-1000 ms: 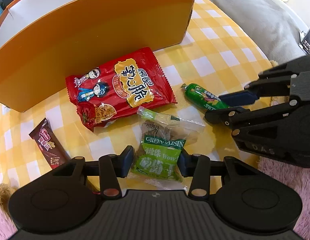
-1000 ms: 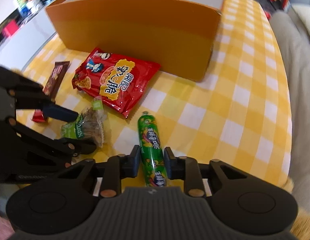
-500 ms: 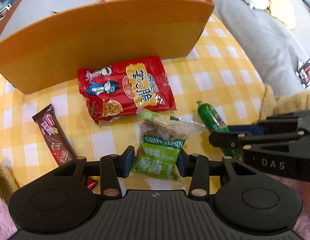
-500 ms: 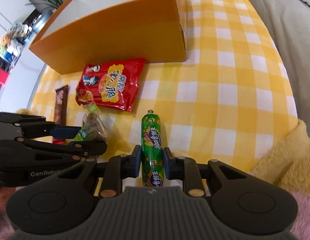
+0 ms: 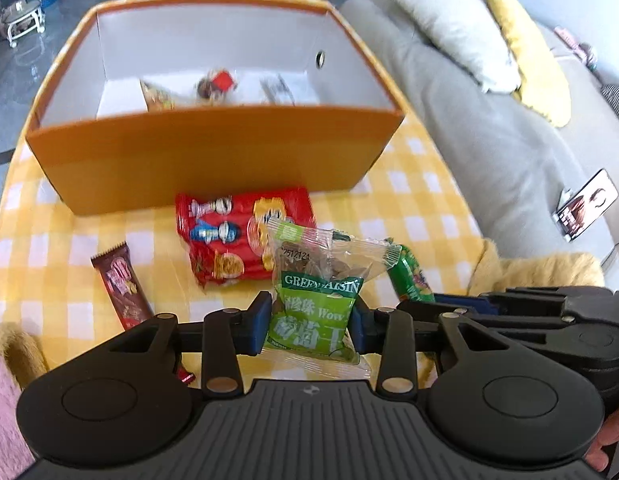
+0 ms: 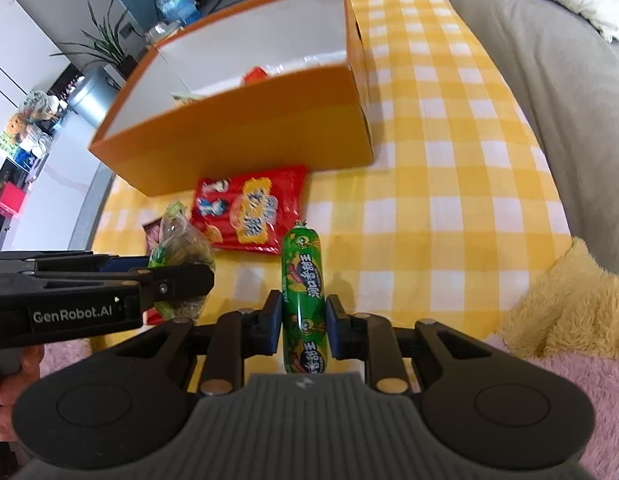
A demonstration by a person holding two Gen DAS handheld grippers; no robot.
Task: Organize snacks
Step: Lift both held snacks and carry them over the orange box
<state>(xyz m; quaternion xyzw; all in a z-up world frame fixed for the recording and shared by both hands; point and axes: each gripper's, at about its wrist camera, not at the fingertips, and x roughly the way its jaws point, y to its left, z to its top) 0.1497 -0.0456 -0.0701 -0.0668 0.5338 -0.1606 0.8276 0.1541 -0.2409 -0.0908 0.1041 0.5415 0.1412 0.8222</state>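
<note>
My left gripper (image 5: pixel 308 322) has just been closing and pinches the raisin packet (image 5: pixel 315 300) above the table (image 6: pixel 449 184); my right gripper (image 6: pixel 299 322) clamps the green sausage (image 6: pixel 303 296). Beyond them, the orange box (image 5: pixel 213 160) holds several blurred snacks.

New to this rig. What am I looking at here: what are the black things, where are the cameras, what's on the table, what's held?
No robot arm: a person holds a two-finger claw in each hand, each with a fisheye camera looking along its fingers.

Left-hand view: the left claw is shut on a green raisin packet; its jaws have just been closing on it. The other claw shows at the right edge.

Right-hand view: the right claw is shut on a green sausage stick.

On the yellow checked tablecloth lie a red snack bag and a brown chocolate bar. Behind them stands an open orange box with a few snacks already inside.
</note>
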